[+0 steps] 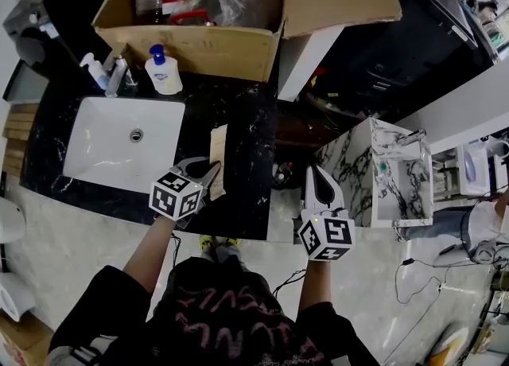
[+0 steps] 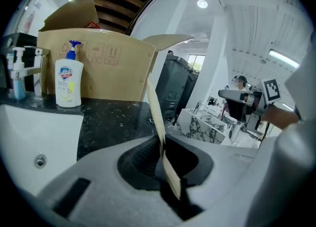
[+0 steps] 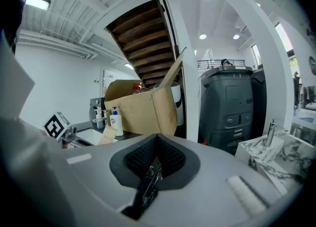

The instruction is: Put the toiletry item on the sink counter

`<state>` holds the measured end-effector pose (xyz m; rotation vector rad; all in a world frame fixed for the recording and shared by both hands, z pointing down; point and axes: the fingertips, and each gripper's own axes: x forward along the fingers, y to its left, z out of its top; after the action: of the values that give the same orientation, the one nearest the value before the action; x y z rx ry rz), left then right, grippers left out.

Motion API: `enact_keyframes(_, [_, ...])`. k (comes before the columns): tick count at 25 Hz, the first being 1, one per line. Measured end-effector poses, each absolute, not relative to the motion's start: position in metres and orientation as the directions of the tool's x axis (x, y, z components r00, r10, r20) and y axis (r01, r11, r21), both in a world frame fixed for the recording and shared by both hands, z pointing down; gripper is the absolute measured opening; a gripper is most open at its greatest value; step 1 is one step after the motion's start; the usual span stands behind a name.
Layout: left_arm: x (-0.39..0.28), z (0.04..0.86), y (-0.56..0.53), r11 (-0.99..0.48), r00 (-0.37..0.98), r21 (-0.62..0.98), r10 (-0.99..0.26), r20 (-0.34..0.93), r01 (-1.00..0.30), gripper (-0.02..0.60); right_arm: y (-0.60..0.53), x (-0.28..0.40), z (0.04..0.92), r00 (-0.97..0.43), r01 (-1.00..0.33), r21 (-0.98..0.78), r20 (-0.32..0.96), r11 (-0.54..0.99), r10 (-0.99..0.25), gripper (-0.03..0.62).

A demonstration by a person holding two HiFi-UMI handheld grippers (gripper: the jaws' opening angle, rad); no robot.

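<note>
Left gripper view: the pads of the left gripper [image 2: 163, 141] stand at a narrow slot and are closed on the near end of the toiletry item [image 2: 156, 112]. The item is a thin, flat tan slab, seen edge-on and rising from the jaws toward the upper centre of the frame. The pinch is made across the slab's thickness, presumably because so thin a piece offers no other purchase.

In the head view the slab's long axis is seen to run up and down the frame. Its far end is directed at the cardboard box [image 1: 199, 48] at the top, and its broad faces are turned left and right. It is placed at frame centre over the black sink counter [image 1: 246, 110], just right of the white basin [image 1: 95, 149]; contact with the counter cannot be made out. That bare strip is judged to be the intended spot, since the soap bottle [image 1: 163, 72] and faucet [image 1: 116, 78] occupy the upper left.

The right gripper [image 1: 322, 188] is held at lower right, beyond the counter's edge, with jaws together and empty, apparently to be clear of the placement.
</note>
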<state>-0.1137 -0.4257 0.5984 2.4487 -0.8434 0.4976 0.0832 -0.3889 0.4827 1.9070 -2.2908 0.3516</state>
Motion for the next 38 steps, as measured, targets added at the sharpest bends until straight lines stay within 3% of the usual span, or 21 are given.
enact_keyframes(15, [-0.121,0.628,-0.439,-0.677,0.711,0.320,-0.435,0.553,-0.663,0.101,-0.402,0.079,0.489,-0.190,-0.981,-0.082,0.274,0.174,-0.943,0.012])
enact_keyframes(38, [-0.161,0.583,-0.420,-0.663,0.686,0.259,-0.533,0.496,-0.702,0.076,-0.384,0.050,0.466,-0.231,-0.973,-0.074,0.229,0.219,-0.946,0.012])
